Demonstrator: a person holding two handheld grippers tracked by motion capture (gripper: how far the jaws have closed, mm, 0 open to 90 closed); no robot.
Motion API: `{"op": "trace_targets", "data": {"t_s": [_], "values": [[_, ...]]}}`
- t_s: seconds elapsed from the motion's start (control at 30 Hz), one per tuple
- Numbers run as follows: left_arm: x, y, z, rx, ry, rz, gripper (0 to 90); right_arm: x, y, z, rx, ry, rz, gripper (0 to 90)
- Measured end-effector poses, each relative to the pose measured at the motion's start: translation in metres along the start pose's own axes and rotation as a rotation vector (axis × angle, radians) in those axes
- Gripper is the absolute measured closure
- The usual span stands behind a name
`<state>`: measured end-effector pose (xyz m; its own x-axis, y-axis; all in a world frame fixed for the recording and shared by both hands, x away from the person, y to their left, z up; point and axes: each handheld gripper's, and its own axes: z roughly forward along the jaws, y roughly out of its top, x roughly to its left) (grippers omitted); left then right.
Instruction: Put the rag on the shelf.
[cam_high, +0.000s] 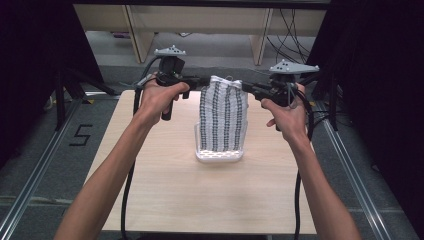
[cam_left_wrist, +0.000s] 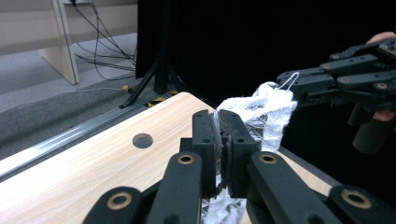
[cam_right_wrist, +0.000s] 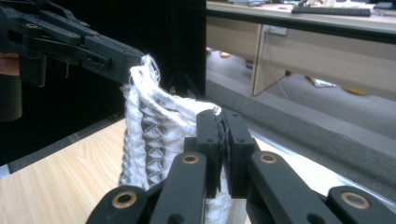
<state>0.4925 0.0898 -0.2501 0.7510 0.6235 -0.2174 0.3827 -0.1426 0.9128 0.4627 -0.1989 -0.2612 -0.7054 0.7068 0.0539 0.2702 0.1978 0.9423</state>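
You hold the knitted cloth (cam_high: 223, 117) up by its top corners over the worktop (cam_high: 165, 190) near the far edge, left tool (cam_high: 200, 80) and right tool (cam_high: 246, 88) each clamped on it; judged light, limp, stretchy, best gripped at its corners.

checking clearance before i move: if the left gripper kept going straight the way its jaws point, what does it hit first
The left gripper is already shut on the knitted cloth, so it would push more cloth first. Beyond that, probably the right gripper clamping the opposite edge, though depth is unclear.
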Motion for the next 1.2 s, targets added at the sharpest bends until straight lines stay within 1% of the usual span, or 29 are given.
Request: {"op": "trace_targets", "data": {"t_s": [0.07,0.13,0.17,0.2,0.23,0.27,0.3,0.33,0.37,0.43,0.47,0.5,0.53,0.57,0.63,0.7,0.73,0.77,0.8,0.83,0.9,0.93,0.97,1.0,1.03,1.1,1.13,1.17,1.2], "values": [[0.005,-0.001,0.005,-0.012,0.004,-0.019,85.2,-0.004,0.000,0.008,0.018,-0.006,0.012,87.2],[0.010,-0.001,0.010,-0.009,0.020,-0.033,85.1,-0.008,-0.001,0.016,0.030,-0.013,0.009,87.2],[0.011,-0.001,0.012,-0.014,0.022,-0.042,85.2,-0.010,0.000,0.021,0.041,-0.014,0.018,87.2],[0.014,-0.001,0.014,-0.011,0.024,-0.050,85.2,-0.012,-0.001,0.024,0.040,-0.020,0.007,87.2],[0.016,-0.002,0.016,-0.016,0.029,-0.059,85.1,-0.014,0.000,0.028,0.049,-0.017,0.023,87.2],[0.016,-0.002,0.016,-0.016,0.029,-0.059,85.1,-0.014,0.000,0.028,0.049,-0.017,0.023,87.2],[0.021,-0.003,0.020,-0.008,0.049,-0.074,85.0,-0.018,0.000,0.035,0.067,-0.021,0.040,87.0],[0.025,-0.004,0.021,-0.003,0.057,-0.085,85.0,-0.020,-0.001,0.038,0.069,-0.025,0.038,87.0],[0.025,-0.004,0.021,-0.003,0.057,-0.085,85.0,-0.020,-0.001,0.038,0.069,-0.025,0.038,87.0],[0.032,-0.008,0.025,0.001,0.068,-0.102,84.8,-0.026,-0.003,0.048,0.090,-0.028,0.061,86.9],[0.032,-0.008,0.025,0.001,0.068,-0.102,84.8,-0.026,-0.003,0.048,0.090,-0.028,0.061,86.9],[0.034,-0.010,0.028,0.013,0.080,-0.104,84.7,-0.030,-0.006,0.054,0.100,-0.032,0.067,86.9],[0.034,-0.010,0.028,0.013,0.080,-0.104,84.6,-0.030,-0.006,0.054,0.100,-0.032,0.067,86.9],[0.036,-0.012,0.031,0.019,0.080,-0.107,84.5,-0.032,-0.009,0.059,0.116,-0.041,0.076,86.9],[0.040,-0.014,0.035,0.025,0.083,-0.125,84.4,-0.035,-0.012,0.063,0.129,-0.050,0.088,86.8],[0.043,-0.016,0.039,0.032,0.092,-0.127,84.1,-0.036,-0.015,0.066,0.132,-0.059,0.109,86.7],[0.043,-0.016,0.039,0.032,0.092,-0.127,84.0,-0.036,-0.015,0.066,0.132,-0.059,0.109,86.7],[0.046,-0.019,0.044,0.036,0.093,-0.144,83.8,-0.039,-0.018,0.070,0.138,-0.064,0.106,86.4],[0.047,-0.021,0.046,0.041,0.098,-0.148,83.7,-0.040,-0.018,0.071,0.144,-0.069,0.103,86.3],[0.049,-0.023,0.048,0.046,0.102,-0.153,83.7,-0.040,-0.019,0.072,0.151,-0.075,0.121,86.2],[0.052,-0.027,0.052,0.052,0.109,-0.167,83.3,-0.041,-0.021,0.074,0.152,-0.081,0.133,85.8],[0.054,-0.029,0.054,0.061,0.114,-0.168,82.8,-0.043,-0.023,0.076,0.148,-0.075,0.120,85.3],[0.055,-0.032,0.056,0.072,0.123,-0.168,81.8,-0.042,-0.024,0.076,0.161,-0.081,0.147,84.6],[0.055,-0.034,0.057,0.075,0.127,-0.169,81.4,-0.045,-0.026,0.078,0.161,-0.093,0.135,83.2],[0.056,-0.035,0.059,0.079,0.126,-0.168,81.0,-0.046,-0.027,0.078,0.162,-0.104,0.137,81.4],[0.056,-0.037,0.062,0.082,0.137,-0.166,75.8,-0.048,-0.031,0.081,0.173,-0.112,0.170,75.8],[0.056,-0.037,0.064,0.080,0.154,-0.161,68.5,-0.049,-0.032,0.081,0.175,-0.116,0.175,75.5],[0.055,-0.038,0.065,0.082,0.156,-0.163,61.6,-0.051,-0.033,0.081,0.172,-0.117,0.169,74.6],[0.055,-0.038,0.066,0.090,0.157,-0.156,61.1,-0.051,-0.034,0.081,0.170,-0.119,0.179,74.5]]}}
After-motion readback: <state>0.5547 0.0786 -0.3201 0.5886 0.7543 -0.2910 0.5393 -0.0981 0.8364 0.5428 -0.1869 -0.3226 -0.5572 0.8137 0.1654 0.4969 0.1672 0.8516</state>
